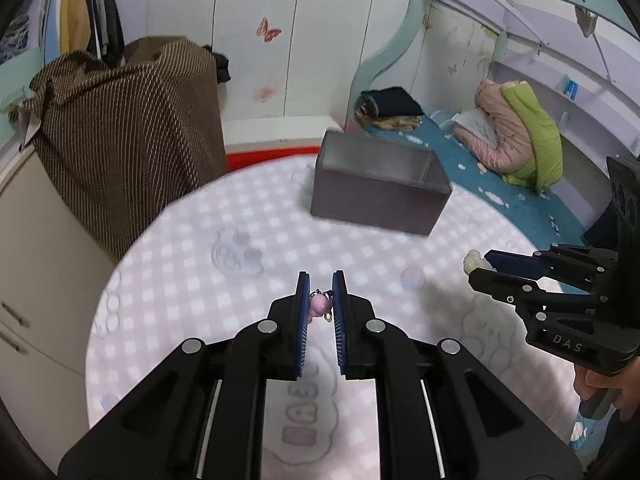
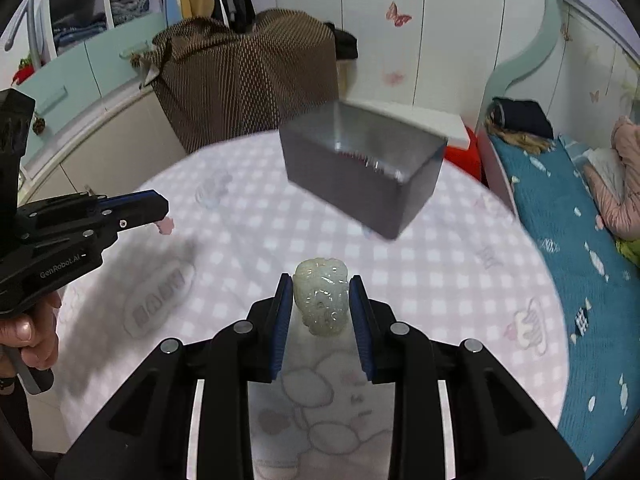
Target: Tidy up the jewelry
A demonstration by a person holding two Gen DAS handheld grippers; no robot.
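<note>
My left gripper (image 1: 321, 282) is shut on a small pink charm (image 1: 319, 306) with a metal clasp, held above the checked cloth. In the right wrist view the left gripper (image 2: 162, 210) shows at the left with the pink charm (image 2: 165, 225) at its tip. My right gripper (image 2: 320, 286) is shut on a pale green carved jade pendant (image 2: 321, 297). In the left wrist view the right gripper (image 1: 478, 268) shows at the right with the jade (image 1: 473, 261) at its tip. An open grey box (image 1: 378, 188) stands ahead; it also shows in the right wrist view (image 2: 362, 172), with some jewelry inside.
The round table (image 1: 168, 280) has a pink-and-white checked cloth. A brown dotted bag (image 1: 128, 128) stands behind it at the left. A bed with a blue cover (image 1: 500, 184) and folded clothes lies to the right. Cabinets (image 1: 44, 280) stand at the left.
</note>
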